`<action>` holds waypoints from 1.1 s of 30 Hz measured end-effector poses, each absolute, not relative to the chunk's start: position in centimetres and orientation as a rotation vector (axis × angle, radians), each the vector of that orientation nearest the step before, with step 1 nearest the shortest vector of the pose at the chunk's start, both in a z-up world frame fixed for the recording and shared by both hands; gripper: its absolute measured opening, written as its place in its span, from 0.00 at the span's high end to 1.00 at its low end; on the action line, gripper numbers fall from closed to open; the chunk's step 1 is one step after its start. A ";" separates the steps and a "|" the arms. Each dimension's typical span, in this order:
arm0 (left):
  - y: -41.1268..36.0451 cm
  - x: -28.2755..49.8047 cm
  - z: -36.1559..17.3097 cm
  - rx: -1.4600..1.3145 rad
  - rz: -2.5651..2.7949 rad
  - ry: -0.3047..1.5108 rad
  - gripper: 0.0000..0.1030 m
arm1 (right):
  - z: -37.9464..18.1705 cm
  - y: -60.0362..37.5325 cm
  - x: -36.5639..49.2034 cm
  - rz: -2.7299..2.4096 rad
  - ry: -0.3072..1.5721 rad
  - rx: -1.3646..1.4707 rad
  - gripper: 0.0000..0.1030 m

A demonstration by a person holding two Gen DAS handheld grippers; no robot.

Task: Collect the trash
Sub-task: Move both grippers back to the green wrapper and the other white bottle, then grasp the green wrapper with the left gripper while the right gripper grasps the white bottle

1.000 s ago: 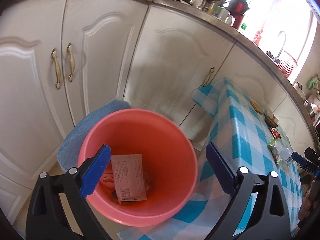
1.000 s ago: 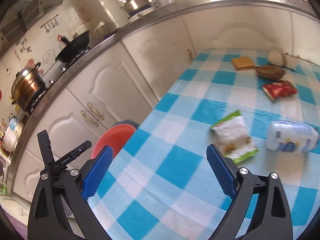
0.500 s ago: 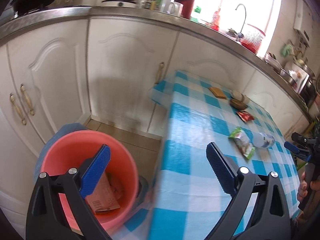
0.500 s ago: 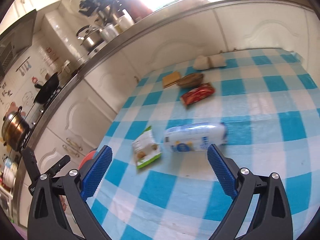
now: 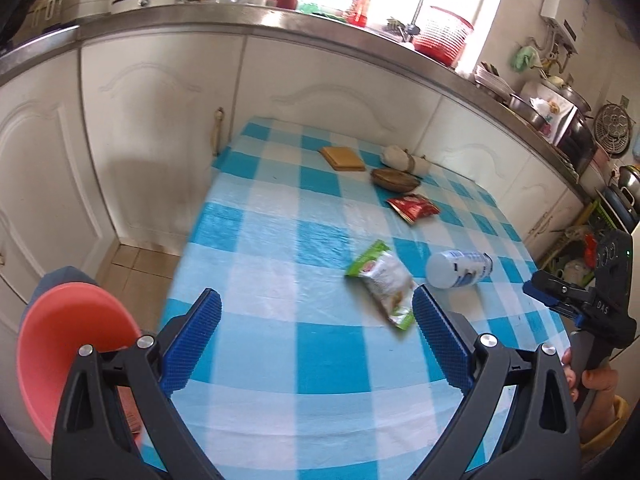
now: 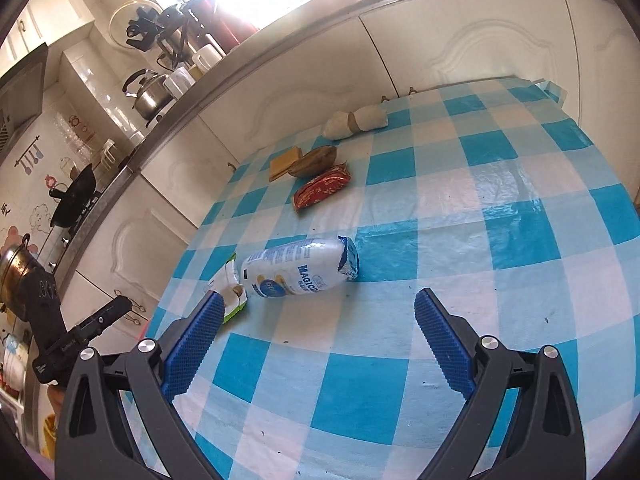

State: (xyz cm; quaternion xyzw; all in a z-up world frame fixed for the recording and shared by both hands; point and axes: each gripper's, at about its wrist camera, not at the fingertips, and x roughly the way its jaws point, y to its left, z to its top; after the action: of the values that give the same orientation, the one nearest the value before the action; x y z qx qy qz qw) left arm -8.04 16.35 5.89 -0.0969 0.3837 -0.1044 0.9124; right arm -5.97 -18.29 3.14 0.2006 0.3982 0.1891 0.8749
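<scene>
Both tools hang spread wide and hold nothing — the left tool over the tabletop's near edge, the right tool over the same checked cloth. Just beyond the right tool's left finger lies a white bottle on its side, touching a green-edged snack wrapper beside it. Further toward the cupboard-side edge sit a red packet, a brown pod-like scrap, a tan square and a pale lump. The pink bin stands on the floor off the tabletop's left corner — something papery lies inside it.
</scene>
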 end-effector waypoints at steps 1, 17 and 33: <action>15.8 -7.9 5.7 -0.194 -0.223 0.799 0.06 | 3.0 -18.0 -5.8 0.406 0.836 0.412 0.08; 9.3 -4.4 2.7 -0.191 -0.249 0.880 0.06 | 2.7 -14.6 -4.6 0.452 0.847 0.296 0.08; 6.5 -0.4 1.1 -0.022 -0.098 0.930 0.25 | 2.0 -15.1 -3.3 0.435 0.861 0.315 0.08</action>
State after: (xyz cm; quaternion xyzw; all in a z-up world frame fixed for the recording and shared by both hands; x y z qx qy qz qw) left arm -0.45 6.53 1.11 -0.0104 0.4483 -0.0472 0.8926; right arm -3.32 -15.10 1.98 0.1511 0.4121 0.2083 0.8741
